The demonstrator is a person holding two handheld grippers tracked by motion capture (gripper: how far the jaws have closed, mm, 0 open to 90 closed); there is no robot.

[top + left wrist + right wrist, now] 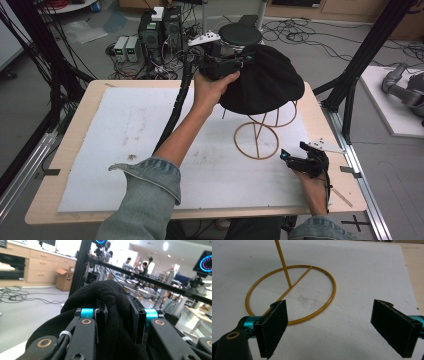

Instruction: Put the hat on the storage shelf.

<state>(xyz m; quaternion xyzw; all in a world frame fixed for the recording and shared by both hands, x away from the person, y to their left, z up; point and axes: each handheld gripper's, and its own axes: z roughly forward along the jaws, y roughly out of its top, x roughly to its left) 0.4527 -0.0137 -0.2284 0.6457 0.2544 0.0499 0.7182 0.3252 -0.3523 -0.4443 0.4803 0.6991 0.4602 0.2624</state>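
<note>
Rolled denim sleeves (150, 175); black gripper (329, 327), teal joints, brass screws.

A cardboard box (64, 278) sat on the floor. Black cables (320, 37) lay beyond the table (70, 130).

Left gripper (239, 64) raised on outstretched forearm, jaws clamped on black fabric, right gripper (329, 326) low, jaws spread wide

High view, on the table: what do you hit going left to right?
White mat → left gripper clamped on the black hat → ring base of the gold wire stand → right gripper, jaws open, resting near the table's right edge.
</note>
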